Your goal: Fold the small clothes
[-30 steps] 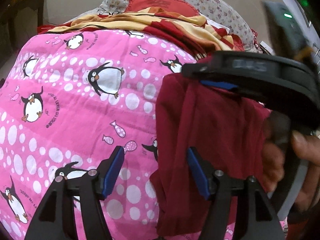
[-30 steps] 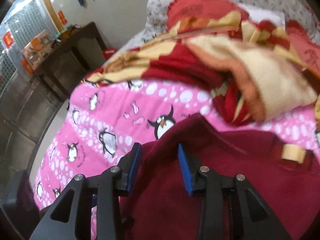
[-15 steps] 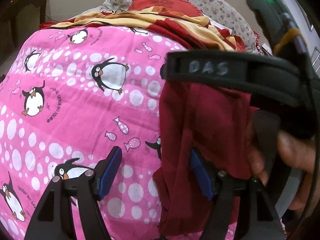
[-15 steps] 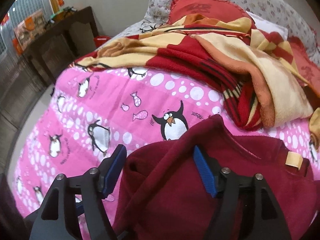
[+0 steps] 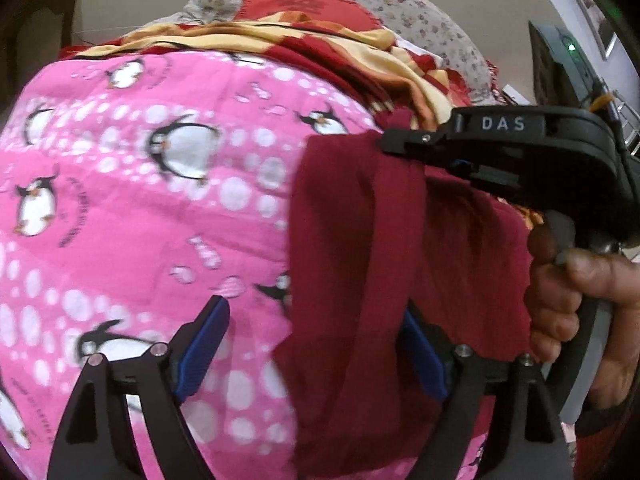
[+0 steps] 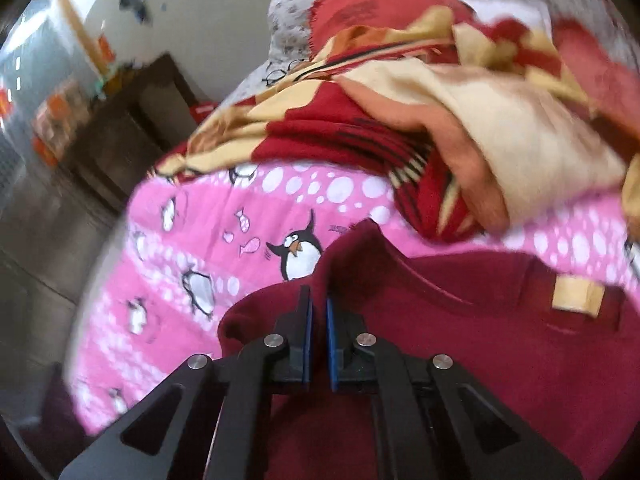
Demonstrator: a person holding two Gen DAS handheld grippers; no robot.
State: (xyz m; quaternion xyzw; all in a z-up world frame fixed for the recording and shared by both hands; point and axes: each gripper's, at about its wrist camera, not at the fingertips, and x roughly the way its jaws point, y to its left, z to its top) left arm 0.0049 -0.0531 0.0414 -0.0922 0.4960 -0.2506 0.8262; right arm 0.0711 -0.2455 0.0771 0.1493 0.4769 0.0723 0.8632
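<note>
The right gripper (image 6: 318,334) has just clenched: half a second ago its 2 blue pads stood wide apart over the maroon garment (image 6: 500,360), and now they are pinched together on a raised ridge of that cloth, right at the edge that points toward the penguin print. In the left wrist view the same right gripper (image 5: 424,156) shows from the side, its tip clamped on the garment's far corner with the cloth (image 5: 360,280) hanging down from it in long vertical folds. So the garment is no longer just lying on the pink penguin bedsheet (image 5: 140,220); 1 corner of it is held up.

The left gripper (image 5: 312,344) remains released, its jaws spread wide. The garment's near edge hangs between them, closer to the right-hand pad (image 5: 420,356), but nothing is pinched. Beyond both jaws lies a rumpled red-and-yellow blanket (image 6: 400,120), clear of the work.

With 1 corner secured, the fold looks to be starting. The left jaws probably need to close on the near edge so the cloth can be carried over flat.
</note>
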